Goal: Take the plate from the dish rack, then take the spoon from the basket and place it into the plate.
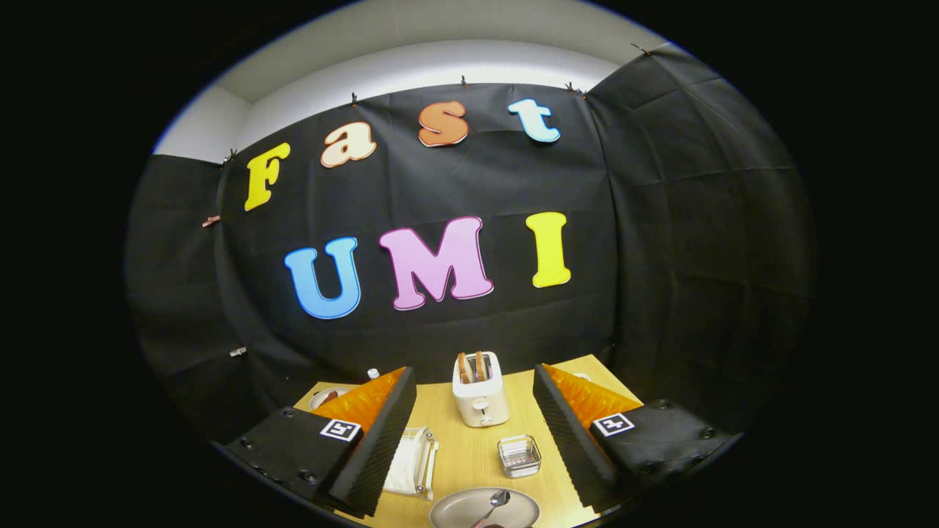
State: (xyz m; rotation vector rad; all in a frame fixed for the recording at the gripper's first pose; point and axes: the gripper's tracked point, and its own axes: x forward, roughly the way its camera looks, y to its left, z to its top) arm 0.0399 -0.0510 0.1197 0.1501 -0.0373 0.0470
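Observation:
A beige plate [484,510] lies on the wooden table [469,455], low between my fingers and close to me. A metal spoon [496,503] rests in the plate, bowl end toward the right. Just beyond the plate stands a small clear basket [519,455] with nothing visible inside. A clear dish rack [412,460] sits beside the left finger, partly hidden by it. My gripper [474,381] is open and lifted above the table, its fingers spread wide with nothing between them.
A white toaster [480,400] with two slices of bread stands at the table's middle, beyond the basket. A white bowl [328,397] and a small bottle cap [373,373] peek out behind the left finger. Black cloth walls close off the back and sides.

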